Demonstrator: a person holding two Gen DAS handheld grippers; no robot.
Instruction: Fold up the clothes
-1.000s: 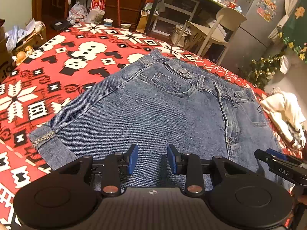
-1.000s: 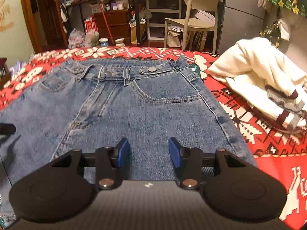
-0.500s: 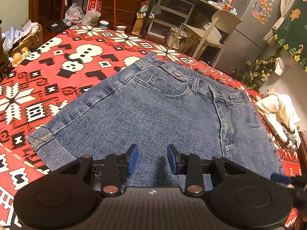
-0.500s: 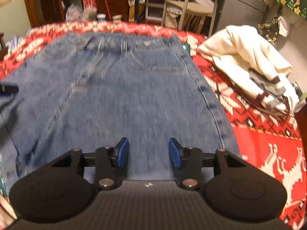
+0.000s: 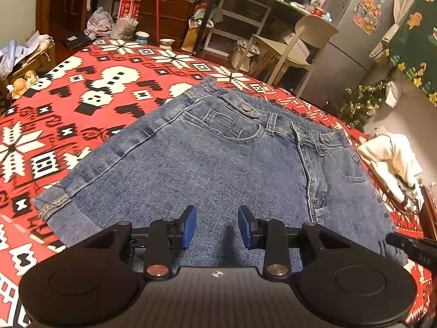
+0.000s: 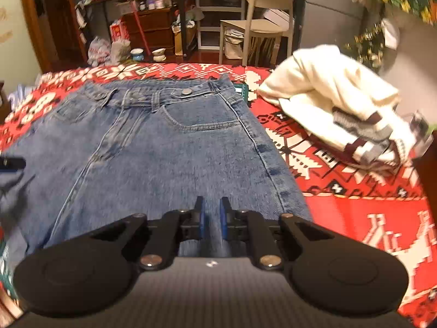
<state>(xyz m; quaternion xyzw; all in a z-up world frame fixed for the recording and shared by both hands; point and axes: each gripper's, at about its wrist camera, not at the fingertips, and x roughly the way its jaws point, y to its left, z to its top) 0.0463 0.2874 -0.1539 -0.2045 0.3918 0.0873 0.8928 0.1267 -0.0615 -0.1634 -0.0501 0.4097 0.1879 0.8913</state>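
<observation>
The right claw [image 6: 211, 220] has just been closing, pinching the near edge of the jeans [image 6: 164, 147]. The left claw [image 5: 217, 227] is apart above them. They lie flat on the red blanket [image 5: 82, 104]. Next, I think, both lift that edge toward the waistband.

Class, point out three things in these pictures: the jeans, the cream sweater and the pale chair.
jeans [image 6: 169, 150], right wrist view, on the denim below the front pocket.
cream sweater [image 6: 327, 87], right wrist view, on its plain cream body.
pale chair [image 5: 316, 28], left wrist view, on the backrest.
</observation>
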